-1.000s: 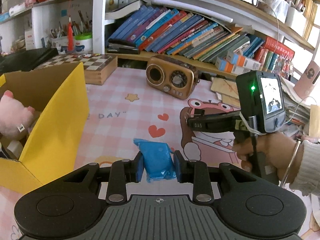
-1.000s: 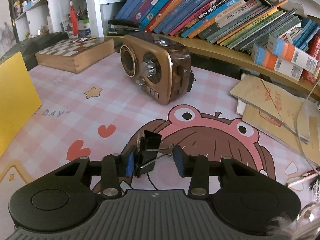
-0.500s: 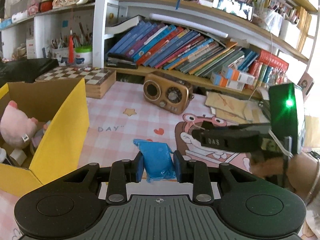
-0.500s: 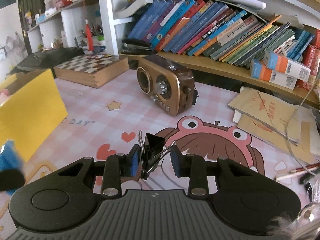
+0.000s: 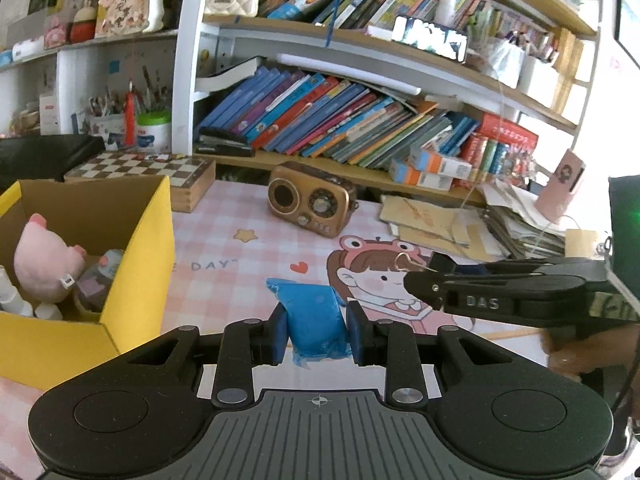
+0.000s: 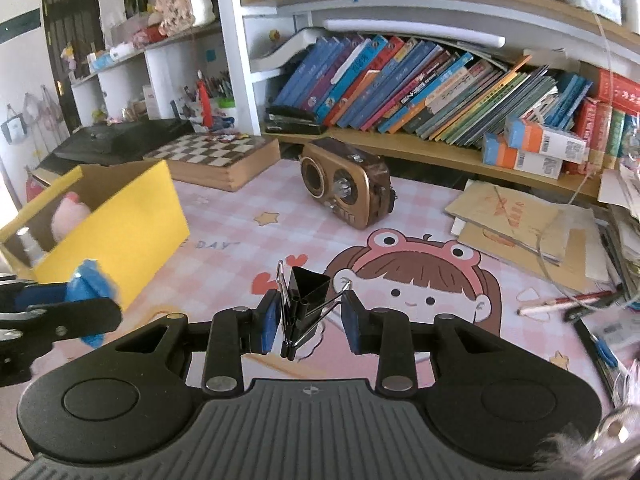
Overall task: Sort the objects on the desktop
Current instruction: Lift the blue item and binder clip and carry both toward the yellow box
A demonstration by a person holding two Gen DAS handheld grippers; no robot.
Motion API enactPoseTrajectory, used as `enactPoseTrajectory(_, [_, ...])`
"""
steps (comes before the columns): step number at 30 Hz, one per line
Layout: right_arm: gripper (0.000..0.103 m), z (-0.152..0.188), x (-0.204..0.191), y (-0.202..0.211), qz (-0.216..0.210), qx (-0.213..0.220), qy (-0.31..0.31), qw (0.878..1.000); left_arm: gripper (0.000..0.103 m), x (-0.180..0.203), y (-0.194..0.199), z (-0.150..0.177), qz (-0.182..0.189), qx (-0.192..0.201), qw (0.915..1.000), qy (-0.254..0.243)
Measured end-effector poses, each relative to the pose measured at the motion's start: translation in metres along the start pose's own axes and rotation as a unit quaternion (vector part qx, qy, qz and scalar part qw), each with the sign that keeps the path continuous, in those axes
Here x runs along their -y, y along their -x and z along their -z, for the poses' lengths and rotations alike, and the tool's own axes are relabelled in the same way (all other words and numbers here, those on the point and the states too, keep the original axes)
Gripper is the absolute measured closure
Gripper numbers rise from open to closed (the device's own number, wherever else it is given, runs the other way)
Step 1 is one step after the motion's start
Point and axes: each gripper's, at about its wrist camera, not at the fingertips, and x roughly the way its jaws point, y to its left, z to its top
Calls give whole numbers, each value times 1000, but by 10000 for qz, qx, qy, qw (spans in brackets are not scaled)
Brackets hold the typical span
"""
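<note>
Left gripper [image 5: 316, 326]: jaws narrow, both blue pads pressed on a blue packet [image 5: 314, 320]. The packet is held clear above the pink checked mat [image 5: 224, 240], upright between the pads, with crinkled wrap sticking out above and below.

Right gripper [image 6: 308, 322]: jaws narrow, holding a black binder clip [image 6: 306, 300]. The clip's black body stands between the pads; one wire handle lies against the left pad and the other reaches across to the right pad. The clip is off the mat, over the cartoon girl print.

In the left wrist view the right gripper comes in from the right edge, level with the packet and near it, not touching. In the right wrist view the left gripper and its packet show at the left edge, in front of the box.

Yellow box [image 5: 140, 264]: at the mat's left edge, open at the top. A pink plush [image 5: 44, 256] and some small items lie inside.

Radio [image 5: 312, 204]: brown, standing near the mat's back edge, well apart from both grippers. A chessboard [image 5: 140, 164] lies at the back left corner. Paper stacks [image 6: 520, 224] sit at the back right. A pen [image 6: 600, 346] lies by the right edge.
</note>
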Motion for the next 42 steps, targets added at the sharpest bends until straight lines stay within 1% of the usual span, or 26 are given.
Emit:
enactPoseTrajectory(5, [72, 11, -17, 31, 35, 26, -190, 9998, 75, -9, 21, 9, 141, 38, 9998, -122])
enactPoseTrajectory(12, [72, 33, -53, 59, 127, -58, -287, 9995, 75, -29, 44, 26, 229, 6, 9996, -193])
enactPoseTrajectory(18, [72, 51, -84, 68, 246, -204, -412, 9986, 75, -46, 66, 38, 297, -15, 9992, -278])
enactPoseTrajectory(31, [72, 84, -154, 91, 327, -263, -555, 9976, 75, -80, 114, 67, 536, -83, 9976, -439])
enactPoseTrajectory(36, [72, 96, -178, 96, 325, -327, -573, 9973, 75, -95, 130, 78, 552, -118, 9975, -433])
enactPoseTrajectory(42, [72, 103, -205, 98, 232, -369, -499, 9978, 75, -111, 147, 86, 482, -90, 9981, -367])
